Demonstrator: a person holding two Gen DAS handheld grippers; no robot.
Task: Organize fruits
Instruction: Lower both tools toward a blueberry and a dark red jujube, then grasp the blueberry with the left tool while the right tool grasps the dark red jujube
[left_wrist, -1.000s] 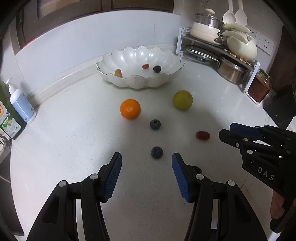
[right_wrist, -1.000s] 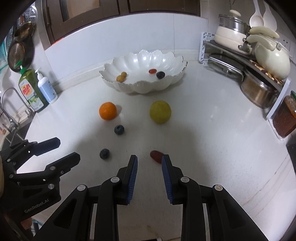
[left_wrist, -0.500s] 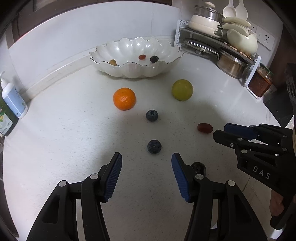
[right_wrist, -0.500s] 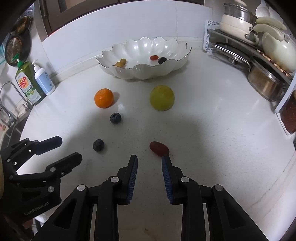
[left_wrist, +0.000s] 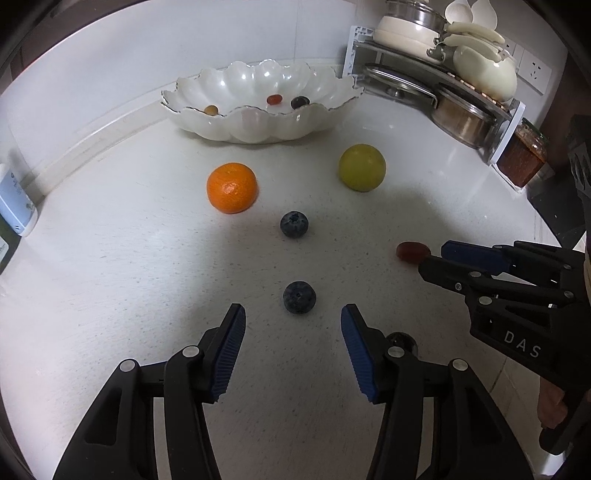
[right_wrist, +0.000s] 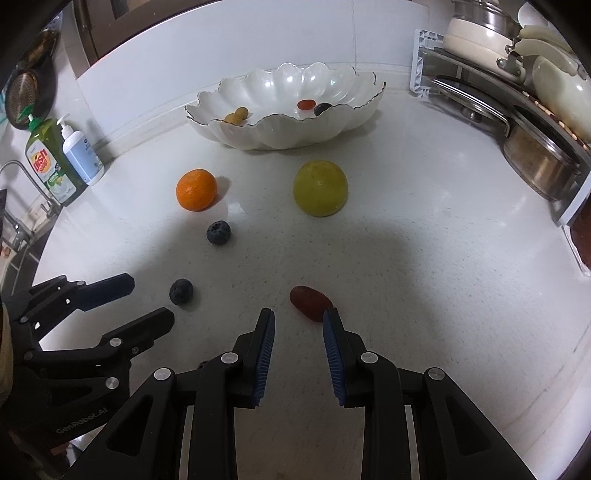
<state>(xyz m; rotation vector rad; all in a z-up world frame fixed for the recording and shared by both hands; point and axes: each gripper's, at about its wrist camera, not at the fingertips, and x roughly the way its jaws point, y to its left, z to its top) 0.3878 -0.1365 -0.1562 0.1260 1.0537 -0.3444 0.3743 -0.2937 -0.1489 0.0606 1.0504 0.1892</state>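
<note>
Five loose fruits, bare countertop (left_wrist: 110, 280) around.

Bare white counter (left_wrist: 110, 280) is lying open near and left. An orange (left_wrist: 232, 187), a green fruit (left_wrist: 362, 167) and a blueberry (left_wrist: 294, 224) are standing before the far bowl (left_wrist: 258, 122); a pot rack (left_wrist: 443, 92) is crowding the right.

Right gripper (right_wrist: 298, 316) low over the white table (right_wrist: 424, 258), jaws parted, empty. Red fruit (right_wrist: 309, 298) just ahead of the right fingertip. Blueberry (right_wrist: 181, 291) beside the left gripper (right_wrist: 149, 301).
</note>
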